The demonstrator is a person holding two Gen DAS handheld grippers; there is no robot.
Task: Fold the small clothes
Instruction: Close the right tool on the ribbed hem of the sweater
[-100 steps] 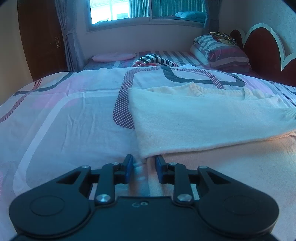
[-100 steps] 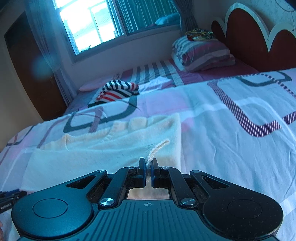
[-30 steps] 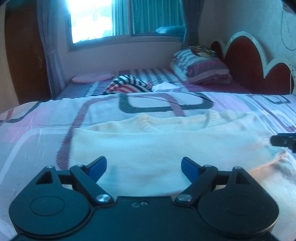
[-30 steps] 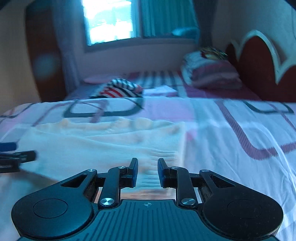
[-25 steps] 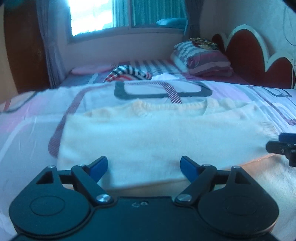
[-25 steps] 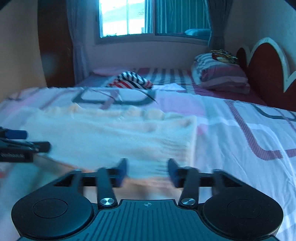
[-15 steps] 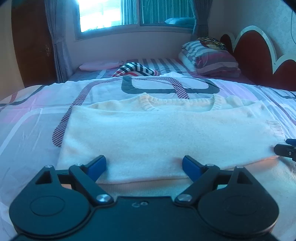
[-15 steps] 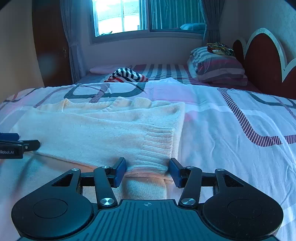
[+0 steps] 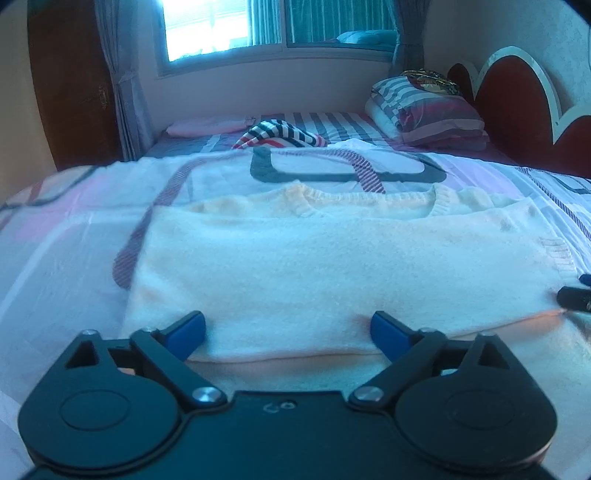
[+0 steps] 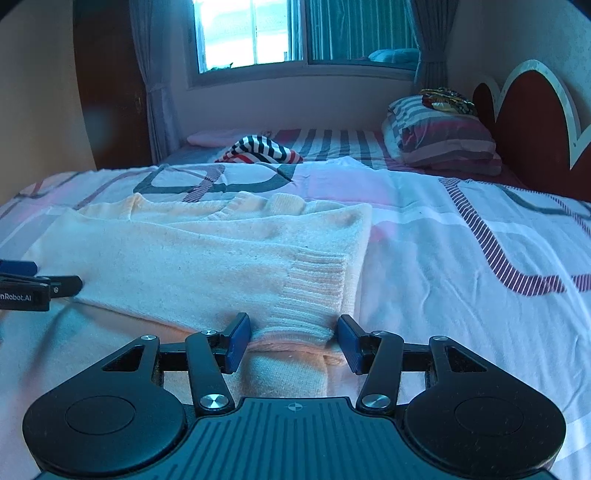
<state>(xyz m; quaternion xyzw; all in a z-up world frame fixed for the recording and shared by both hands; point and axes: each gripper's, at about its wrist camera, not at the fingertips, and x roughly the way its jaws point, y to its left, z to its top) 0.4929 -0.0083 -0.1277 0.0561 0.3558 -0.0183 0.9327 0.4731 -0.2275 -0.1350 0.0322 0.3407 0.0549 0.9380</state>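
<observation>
A cream knit sweater [image 9: 325, 258] lies on the bed with a sleeve folded across its body; it also shows in the right wrist view [image 10: 207, 258]. My left gripper [image 9: 288, 330] is open and empty, low over the sweater's near fold edge. My right gripper [image 10: 291, 341] is open, its jaws either side of the ribbed cuff [image 10: 314, 284] at the sweater's right side. The right gripper's tip shows at the far right of the left wrist view [image 9: 576, 295]. The left gripper's tip shows at the left of the right wrist view [image 10: 33, 286].
The bed has a white, pink and grey patterned sheet [image 10: 461, 258]. A striped garment [image 9: 280, 134] and a pink one [image 9: 207, 125] lie at the far end. Striped pillows [image 9: 432, 110] rest against a red headboard [image 9: 517, 107]. A window [image 9: 258, 26] is behind.
Both grippers were shut on the sleeve 3.3 s ago and have since let go and opened. Over the last second both have drawn back slightly, with the sleeve lying folded across the body.
</observation>
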